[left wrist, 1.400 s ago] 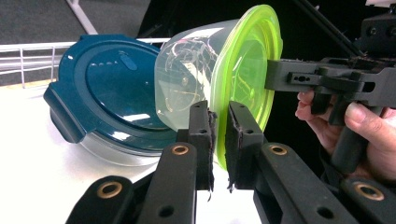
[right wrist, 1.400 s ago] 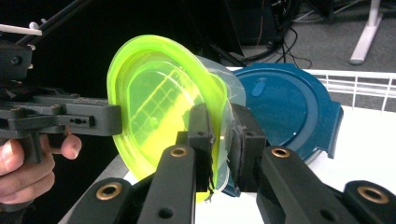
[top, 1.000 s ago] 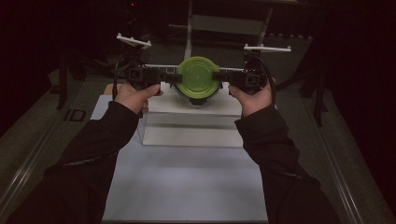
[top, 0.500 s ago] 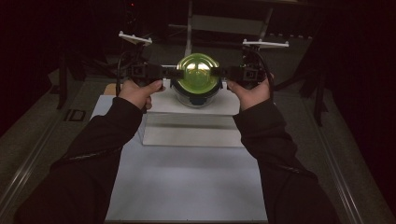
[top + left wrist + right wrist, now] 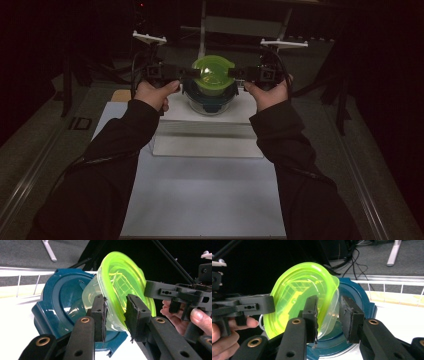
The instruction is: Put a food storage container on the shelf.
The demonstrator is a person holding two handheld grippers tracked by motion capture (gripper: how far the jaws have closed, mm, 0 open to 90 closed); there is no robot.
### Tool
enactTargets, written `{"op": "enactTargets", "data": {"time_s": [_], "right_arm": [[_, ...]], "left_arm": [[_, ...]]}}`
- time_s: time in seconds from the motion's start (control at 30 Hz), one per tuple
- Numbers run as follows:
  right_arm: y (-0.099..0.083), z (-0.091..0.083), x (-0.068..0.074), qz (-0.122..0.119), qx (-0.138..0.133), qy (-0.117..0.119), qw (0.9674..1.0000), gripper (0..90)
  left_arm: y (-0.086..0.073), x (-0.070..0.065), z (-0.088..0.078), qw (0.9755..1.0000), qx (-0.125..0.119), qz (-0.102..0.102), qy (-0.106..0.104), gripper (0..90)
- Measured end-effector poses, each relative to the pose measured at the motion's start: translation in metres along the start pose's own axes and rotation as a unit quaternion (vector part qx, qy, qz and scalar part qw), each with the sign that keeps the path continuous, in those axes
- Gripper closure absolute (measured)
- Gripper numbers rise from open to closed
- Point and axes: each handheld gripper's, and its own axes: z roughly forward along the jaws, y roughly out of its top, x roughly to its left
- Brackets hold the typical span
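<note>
— High view: set above the person's side of the table [image 5: 200, 200], facing forward and down, far enough back to take in both forearms and the far edge?

— Yes. Left gripper view: riding on the left gripper [image 5: 115, 312], looking along its own jaws, very close to the green-lidded container [image 5: 125, 285] and the blue container [image 5: 60, 300]

— Right gripper view?

— Mirrored, riding on the right gripper [image 5: 328, 315], equally close, facing back across

— Shared ground?

— Same green-lidded container in all three, near the table's far edge; each gripper view also catching the opposite gripper and hand beyond it
</note>
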Motion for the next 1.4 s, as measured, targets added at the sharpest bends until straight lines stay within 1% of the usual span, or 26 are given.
{"op": "enactTargets", "data": {"time_s": [0.07,0.17,0.2,0.23,0.27,0.37,0.43,0.5,0.53,0.57,0.63,0.67,0.8,0.83,0.87,0.9,0.93,0.97,1.03,1.07,1.1,1.13,1.17,1.3,1.37,1.4], "right_arm": [[0.002,0.002,-0.001,0.000,0.001,-0.003,1.0000,66.9],[0.005,0.006,-0.003,0.004,0.003,-0.003,1.0000,65.8],[0.006,0.007,-0.004,0.003,0.004,-0.005,1.0000,65.8],[0.006,0.008,-0.004,0.005,0.004,-0.005,1.0000,65.8],[0.007,0.009,-0.005,0.004,0.005,-0.005,1.0000,65.3],[0.008,0.011,-0.006,0.005,0.005,-0.006,1.0000,65.3],[0.009,0.011,-0.006,0.005,0.001,-0.004,1.0000,62.6],[0.010,0.009,-0.005,-0.004,-0.003,-0.001,1.0000,60.3],[0.010,0.009,-0.005,-0.004,-0.003,-0.001,1.0000,60.3],[0.011,0.007,-0.005,-0.008,-0.008,0.000,0.9999,57.4],[0.011,0.005,-0.004,-0.011,-0.012,0.003,0.9999,56.2],[0.011,0.005,-0.004,-0.011,-0.012,0.003,0.9999,56.2],[0.011,0.001,-0.001,-0.021,-0.010,0.006,0.9997,52.6],[0.011,-0.001,0.001,-0.024,-0.013,0.010,0.9996,49.5],[0.011,-0.001,0.001,-0.024,-0.013,0.010,0.9996,49.5],[0.010,-0.004,0.003,-0.031,-0.017,0.009,0.9993,46.8],[0.010,-0.004,0.003,-0.031,-0.017,0.009,0.9993,46.8],[0.009,-0.007,0.004,-0.032,-0.018,0.012,0.9992,43.3],[0.009,-0.008,0.005,-0.033,-0.016,0.015,0.9992,41.6],[0.008,-0.009,0.006,-0.036,-0.017,0.014,0.9991,38.5],[0.008,-0.009,0.007,-0.037,-0.018,0.014,0.9990,37.6],[0.007,-0.010,0.008,-0.037,-0.019,0.018,0.9990,35.8],[0.006,-0.010,0.009,-0.038,-0.020,0.020,0.9989,33.3],[0.003,-0.012,0.011,-0.045,-0.017,0.043,0.9979,26.5],[0.000,-0.013,0.012,-0.048,-0.014,0.051,0.9975,23.9],[-0.001,-0.014,0.012,-0.048,-0.016,0.056,0.9972,23.4]], "left_arm": [[0.002,0.002,0.002,1.0000,-0.003,-0.003,0.003,66.8],[0.003,0.003,0.004,0.9999,-0.007,-0.001,0.008,63.4],[0.003,0.003,0.005,0.9999,-0.009,0.001,0.008,62.5],[0.003,0.003,0.005,0.9998,-0.012,0.006,0.014,62.2],[0.003,0.003,0.006,0.9997,-0.014,0.008,0.017,60.0],[0.004,0.003,0.007,0.9997,-0.016,0.009,0.017,59.2],[0.004,0.003,0.008,0.9996,-0.015,0.015,0.022,55.4],[0.004,0.002,0.008,0.9994,-0.015,0.017,0.025,49.1],[0.004,0.002,0.008,0.9994,-0.018,0.017,0.025,49.1],[0.004,0.002,0.008,0.9994,-0.019,0.015,0.026,45.2],[0.004,0.002,0.007,0.9992,-0.023,0.015,0.028,44.1],[0.004,0.002,0.007,0.9992,-0.025,0.013,0.028,44.1],[0.002,0.001,0.004,0.9992,-0.034,0.012,0.020,37.9],[0.002,0.001,0.002,0.9992,-0.034,0.016,0.013,35.3],[0.001,0.001,0.001,0.9992,-0.035,0.020,0.005,35.3],[0.000,0.000,0.000,0.9991,-0.037,0.022,0.001,30.5],[0.000,-0.001,-0.002,0.9989,-0.038,0.025,-0.004,30.5],[-0.001,-0.002,-0.003,0.9988,-0.038,0.030,-0.008,25.8],[-0.002,-0.005,-0.007,0.9982,-0.046,0.038,-0.009,24.9],[-0.003,-0.006,-0.009,0.9980,-0.047,0.042,-0.009,21.9],[-0.003,-0.007,-0.010,0.9976,-0.048,0.048,-0.007,18.8],[-0.004,-0.008,-0.012,0.9975,-0.049,0.051,-0.005,15.8],[-0.005,-0.010,-0.014,0.9972,-0.050,0.055,-0.009,14.5],[-0.011,-0.014,-0.018,0.9962,-0.049,0.070,-0.016,11.1],[-0.015,-0.016,-0.019,0.9958,-0.050,0.073,-0.026,5.3],[-0.017,-0.016,-0.020,0.9955,-0.046,0.077,-0.030,3.3]]}}
